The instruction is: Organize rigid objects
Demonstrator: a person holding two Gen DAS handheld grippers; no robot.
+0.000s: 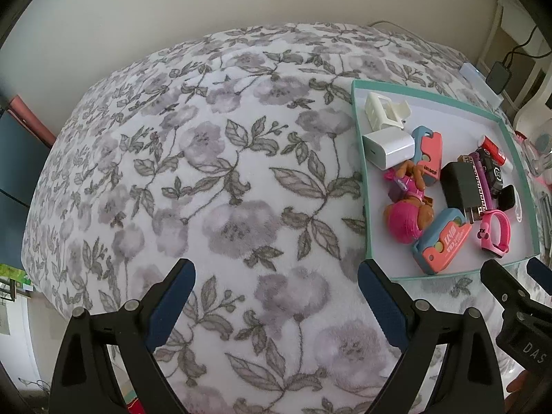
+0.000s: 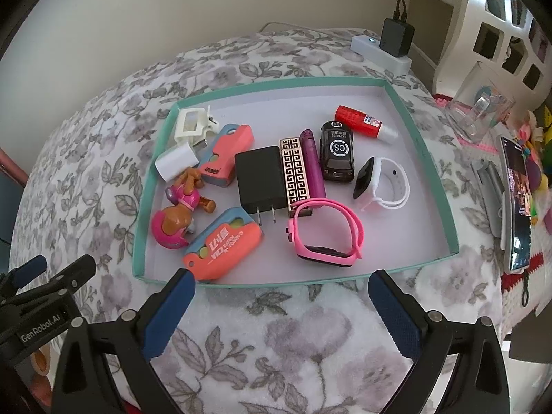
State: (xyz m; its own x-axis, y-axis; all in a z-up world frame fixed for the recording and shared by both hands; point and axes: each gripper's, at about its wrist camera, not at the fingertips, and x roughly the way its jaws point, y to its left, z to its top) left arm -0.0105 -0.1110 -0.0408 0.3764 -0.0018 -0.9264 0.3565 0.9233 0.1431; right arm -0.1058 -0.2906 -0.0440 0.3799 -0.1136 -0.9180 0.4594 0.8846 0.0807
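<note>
The floral fleece blanket [image 1: 220, 179] covered the whole work surface; whether a bed or a counter lay beneath could not be determined. The shallow teal-rimmed cardboard tray [image 2: 419, 145] rested on it and held all the rigid objects: black wall charger [image 2: 260, 181], two coral-and-blue plastic cases [image 2: 224, 245], pink wristband watch [image 2: 327, 233], white-strapped watch [image 2: 383, 184], pink toy pup figure [image 2: 179, 214], black toy car [image 2: 336, 153], gold-patterned lighter [image 2: 295, 172], purple tube [image 2: 314, 164], red glue stick [image 2: 364, 122], white charger cube [image 2: 174, 160] and white clip [image 2: 191, 122].

The right tool [image 2: 281, 302] stood with its jaws wide apart and empty, just short of the tray's near rim. The tray lay directly ahead of it; the nearer coral case sat closest, its long axis running diagonally across the gap. The left tool [image 1: 276, 296], jaws likewise apart and empty, hung over bare blanket with the tray off to its right. The right hand was judged the nearer one for any pick.

The right wrist view alone showed the white-strapped watch fully, plus a phone [image 2: 517, 203] and a power strip [image 2: 381, 51] beyond the tray. The left wrist view alone showed the open blanket area available for placement.
</note>
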